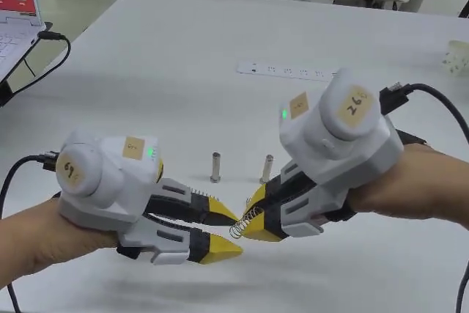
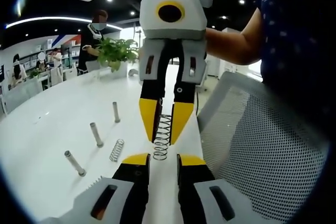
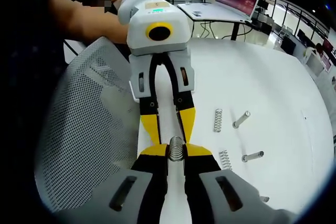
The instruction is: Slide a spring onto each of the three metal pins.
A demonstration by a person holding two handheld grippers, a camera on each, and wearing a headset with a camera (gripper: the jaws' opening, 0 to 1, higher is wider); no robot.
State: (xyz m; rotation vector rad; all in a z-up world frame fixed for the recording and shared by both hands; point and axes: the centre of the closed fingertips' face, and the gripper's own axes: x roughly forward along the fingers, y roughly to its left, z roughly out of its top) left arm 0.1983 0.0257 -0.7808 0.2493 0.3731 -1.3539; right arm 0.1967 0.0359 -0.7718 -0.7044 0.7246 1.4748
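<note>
A steel spring (image 1: 247, 220) is pinched between the yellow fingertips of my right gripper (image 1: 251, 216), which is shut on it. In the left gripper view the same spring (image 2: 164, 125) hangs from the right gripper (image 2: 163, 139), and its lower end reaches the gap of my open left gripper (image 2: 164, 159). Seen end-on, the spring (image 3: 176, 148) sits in the right gripper (image 3: 177, 151), facing the spread left gripper (image 3: 170, 137). Two upright metal pins (image 1: 215, 167) (image 1: 267, 168) stand just behind the tips. Three pins (image 2: 116, 112) (image 2: 96, 134) (image 2: 74, 163) and a loose spring (image 2: 116, 150) lie on the white table.
A white power strip (image 1: 293, 72) lies across the table behind the pins. A laptop (image 1: 13, 12) with a black cable (image 1: 51, 64) is at the far left. A mesh chair (image 2: 262, 145) stands beside the table edge. Two loose springs (image 3: 218, 120) (image 3: 224, 159) lie near pins (image 3: 241, 119) (image 3: 253, 156).
</note>
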